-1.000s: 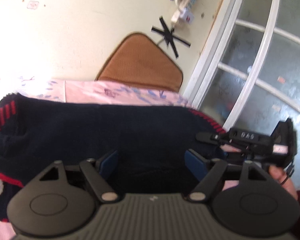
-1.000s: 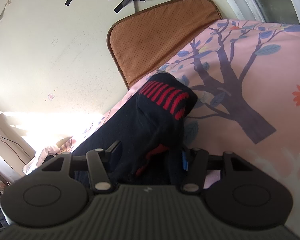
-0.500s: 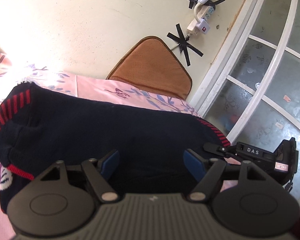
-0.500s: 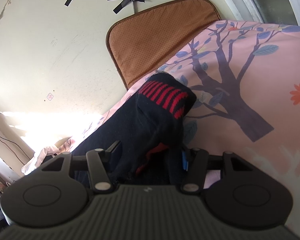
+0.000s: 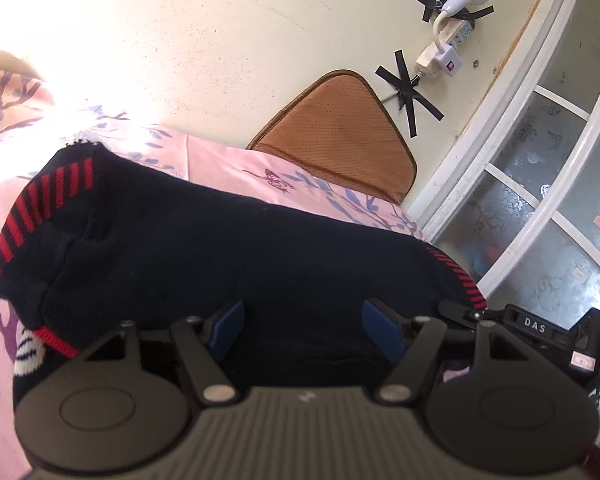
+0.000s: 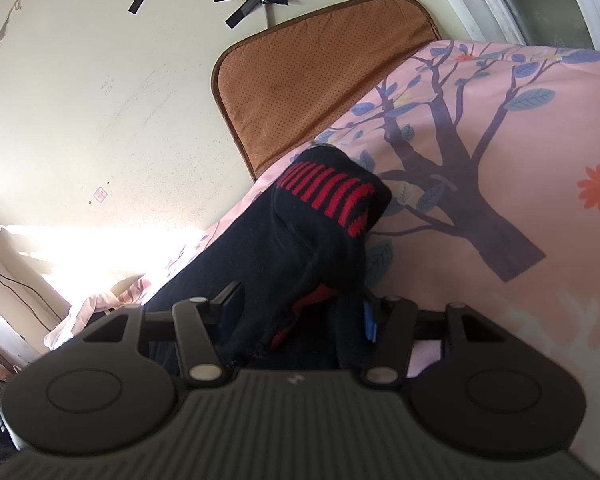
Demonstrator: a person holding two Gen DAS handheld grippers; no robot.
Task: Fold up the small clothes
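A dark navy knit sweater (image 5: 228, 248) with red-striped cuffs lies across the pink printed bedsheet (image 5: 228, 160). My left gripper (image 5: 305, 328) sits low over its near edge. Its jaws are closing, with dark fabric lying between the blue pads (image 5: 228, 326), which do not press on it. At the sweater's right end, by a red-striped hem, the black housing of my right tool (image 5: 540, 330) shows. In the right wrist view my right gripper (image 6: 300, 312) is shut on a bunched fold of the sweater (image 6: 300, 248), with a red-striped cuff (image 6: 328, 196) standing up beyond it.
A brown perforated cushion (image 5: 340, 132) leans on the cream wall at the head of the bed. A white lamp and power strip (image 5: 456, 20) are taped to the wall. A white-framed frosted glass door (image 5: 560, 184) stands to the right. Bare sheet with a tree print (image 6: 480, 200) spreads right of the sweater.
The left wrist view has rolled and shifted, showing more wall and the lamp; its blue pads stand a little closer together. The right gripper and its fold of sweater have not moved.
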